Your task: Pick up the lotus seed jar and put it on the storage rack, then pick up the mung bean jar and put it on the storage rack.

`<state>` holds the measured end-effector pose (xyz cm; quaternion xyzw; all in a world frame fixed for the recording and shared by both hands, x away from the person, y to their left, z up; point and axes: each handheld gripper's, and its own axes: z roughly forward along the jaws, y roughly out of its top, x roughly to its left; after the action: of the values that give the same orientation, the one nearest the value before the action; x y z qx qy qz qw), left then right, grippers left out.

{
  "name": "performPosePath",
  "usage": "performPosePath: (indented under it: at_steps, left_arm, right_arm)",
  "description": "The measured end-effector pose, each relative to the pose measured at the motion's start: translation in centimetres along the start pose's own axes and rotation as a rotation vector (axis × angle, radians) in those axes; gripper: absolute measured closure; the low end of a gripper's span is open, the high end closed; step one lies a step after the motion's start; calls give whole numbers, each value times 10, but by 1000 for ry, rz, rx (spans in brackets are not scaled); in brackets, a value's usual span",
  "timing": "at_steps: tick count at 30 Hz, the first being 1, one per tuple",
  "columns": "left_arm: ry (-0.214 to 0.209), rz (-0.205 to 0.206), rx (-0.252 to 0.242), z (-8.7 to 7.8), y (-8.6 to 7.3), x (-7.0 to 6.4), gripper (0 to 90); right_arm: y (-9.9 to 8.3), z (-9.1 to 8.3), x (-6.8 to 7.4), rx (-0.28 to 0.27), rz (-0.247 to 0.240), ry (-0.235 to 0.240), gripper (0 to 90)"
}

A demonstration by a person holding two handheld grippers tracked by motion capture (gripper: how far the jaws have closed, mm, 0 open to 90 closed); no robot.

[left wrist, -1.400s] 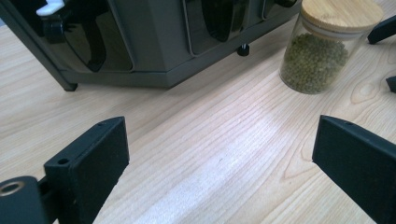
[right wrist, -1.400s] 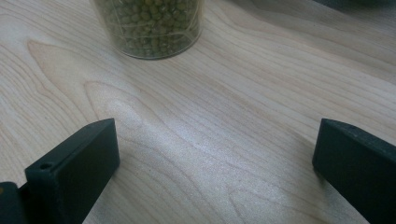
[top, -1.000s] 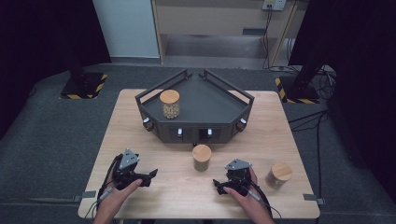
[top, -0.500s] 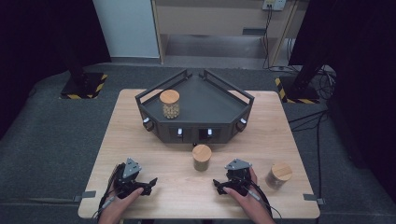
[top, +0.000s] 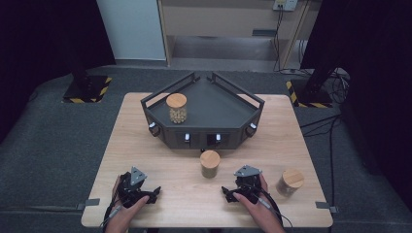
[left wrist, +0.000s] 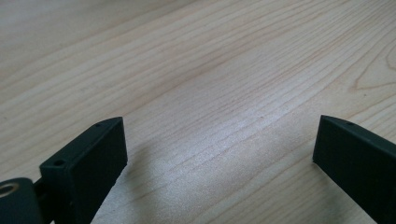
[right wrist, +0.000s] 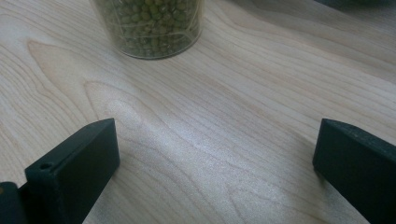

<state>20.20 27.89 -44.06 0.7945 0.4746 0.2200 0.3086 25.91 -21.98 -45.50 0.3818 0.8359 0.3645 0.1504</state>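
While both grippers sit low over the near edge of the table, the scene from left to right reads:

Left gripper (top: 154, 190): held in the person's left hand near the front left of the table (top: 145, 126); its jaws are spread wide, with bare wood between them in the left gripper view (left wrist: 219, 135).

Tray (top: 228, 104): dark, angled, with raised walls, at the far middle of the table, well apart from both grippers.

Jar on the tray (top: 176, 108): upright, wooden lid on, standing in the tray's left part.

Middle jar (top: 210, 163): upright on the table just in front of the tray, wooden lid on, between the two grippers and a little farther out; nearer the right one. In the right gripper view its glass base shows green beans inside (right wrist: 149, 23).

Right gripper (top: 226, 192): held in the person's right hand at the front right, jaws spread wide and gripping nothing (right wrist: 215, 135); the middle jar stands ahead of it, off to its left, not touched.

Right jar (top: 290, 182): upright near the table's right front corner, wooden lid on, just beside the right hand (top: 262, 201).
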Motion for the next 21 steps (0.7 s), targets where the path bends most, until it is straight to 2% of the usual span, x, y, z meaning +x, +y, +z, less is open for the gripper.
performPosePath:
  at_steps: [6, 16, 19, 21]
  left_arm:
    - [-19, -36, 5, 5, 3, 7, 1]
    - [-26, -34, 7, 7, 4, 9, 0]
    - [-21, -38, 7, 7, 5, 8, 0]
    - [-23, -37, 7, 7, 5, 9, 0]
  right_arm:
    - [0, 0, 1, -1, 2, -4, 6]
    - [0, 0, 0, -1, 8, -2, 7]
    - [-2, -1, -3, -10, 24, 11, 7]
    - [-1, -1, -6, -5, 18, 22, 9]
